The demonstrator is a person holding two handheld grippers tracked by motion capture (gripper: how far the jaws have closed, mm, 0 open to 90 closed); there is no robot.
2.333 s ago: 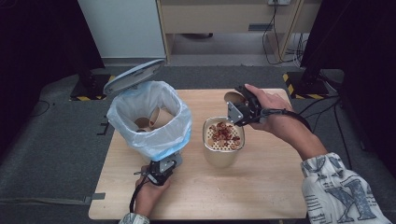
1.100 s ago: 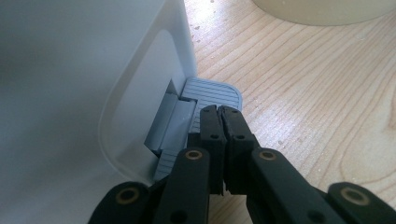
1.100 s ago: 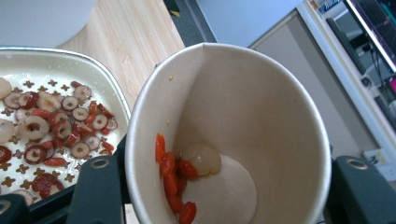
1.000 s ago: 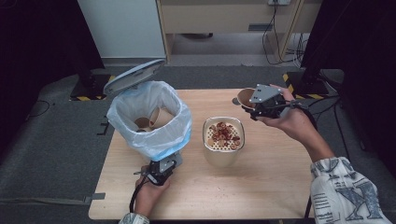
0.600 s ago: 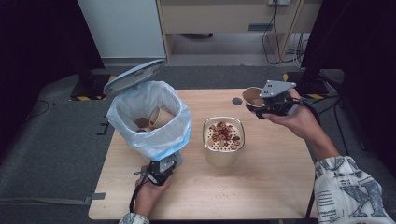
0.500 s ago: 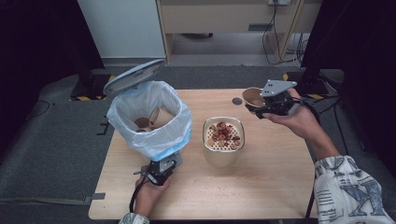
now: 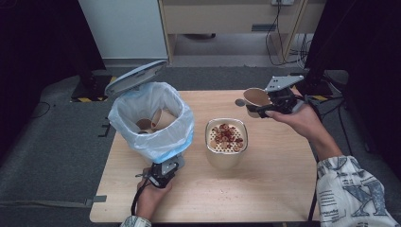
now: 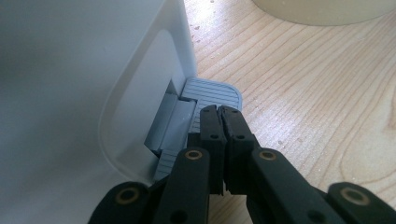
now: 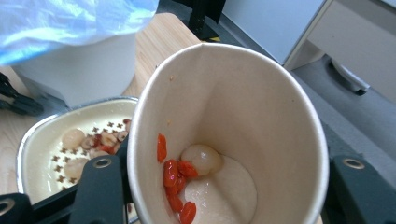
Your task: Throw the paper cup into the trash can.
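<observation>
Wooden table (image 7: 265, 189); right tongs (image 7: 259, 108) partly hide the paper cup (image 7: 255, 98).

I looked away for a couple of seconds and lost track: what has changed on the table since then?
The right gripper, shut on the paper cup, carried it from over the strainer bowl out toward the table's far right corner. The left gripper stayed shut on the bin's pedal, lid up; the bin and bowl did not move.

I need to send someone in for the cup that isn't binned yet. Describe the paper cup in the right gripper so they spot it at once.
On the wooden table, look right of the white pedal bin and beyond the strainer bowl. The paper cup is clamped in the right gripper, above the table's far right part. Unlike the cups in the bin, it holds red berries and a pale fruit.
</observation>
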